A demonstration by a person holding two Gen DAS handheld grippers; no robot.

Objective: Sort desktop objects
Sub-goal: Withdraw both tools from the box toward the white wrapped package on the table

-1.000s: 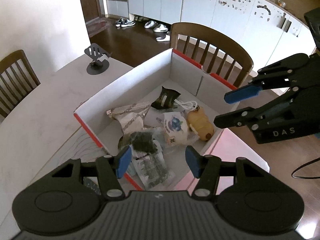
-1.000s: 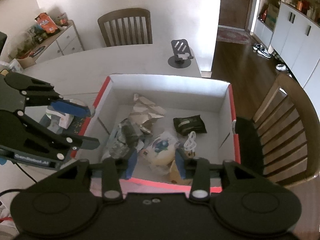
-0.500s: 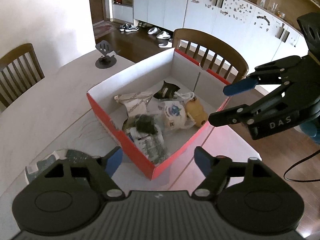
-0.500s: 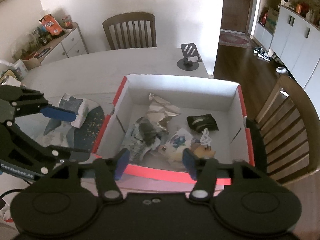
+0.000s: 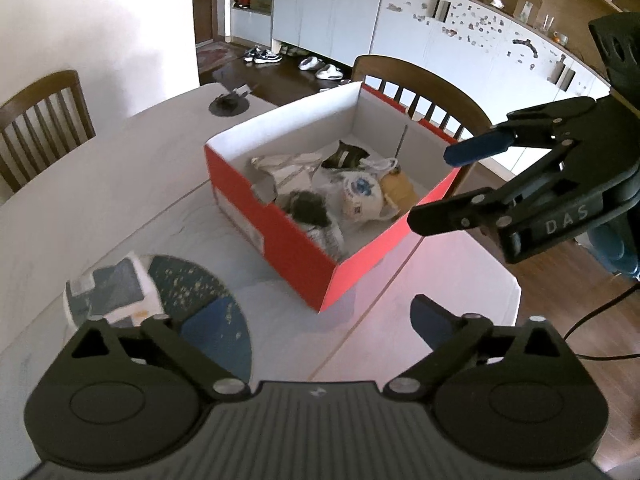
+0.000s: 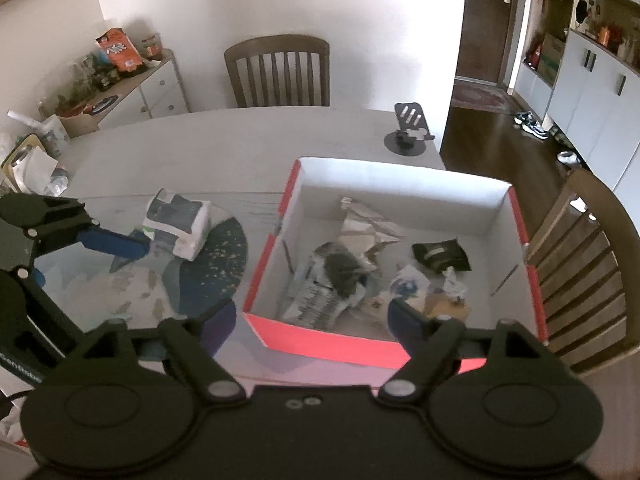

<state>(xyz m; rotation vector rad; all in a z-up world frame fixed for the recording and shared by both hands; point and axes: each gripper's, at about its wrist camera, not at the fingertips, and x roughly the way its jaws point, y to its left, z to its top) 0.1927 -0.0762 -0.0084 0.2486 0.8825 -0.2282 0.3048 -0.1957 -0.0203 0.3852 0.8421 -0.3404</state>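
A red cardboard box (image 5: 280, 236) with a white inside stands on the pale table and holds several packets, a white bag with a blue print (image 5: 360, 196) and a yellow-brown item (image 5: 398, 190). My left gripper (image 5: 320, 324) hovers short of the box's near corner. Its jaws are opening and nothing is between them. My right gripper (image 5: 436, 186) hangs at the box's right side. In the right wrist view my right gripper (image 6: 310, 322) is over the box's near wall (image 6: 320, 344), jaws opening and empty. A white and blue packet (image 6: 178, 222) lies on a dark round mat (image 6: 216, 256) left of the box.
A black phone stand (image 6: 408, 136) sits at the table's far corner. Wooden chairs stand behind the box (image 5: 424, 92), at the far side (image 6: 278, 68) and at the left (image 5: 40, 120). A sideboard (image 6: 132, 88) carries snacks. A cable (image 5: 600, 320) lies on the floor.
Both grippers have drawn back from above the box and their jaws have spread wide. The box now looks farther off, and the mat with the white packet has come into view.
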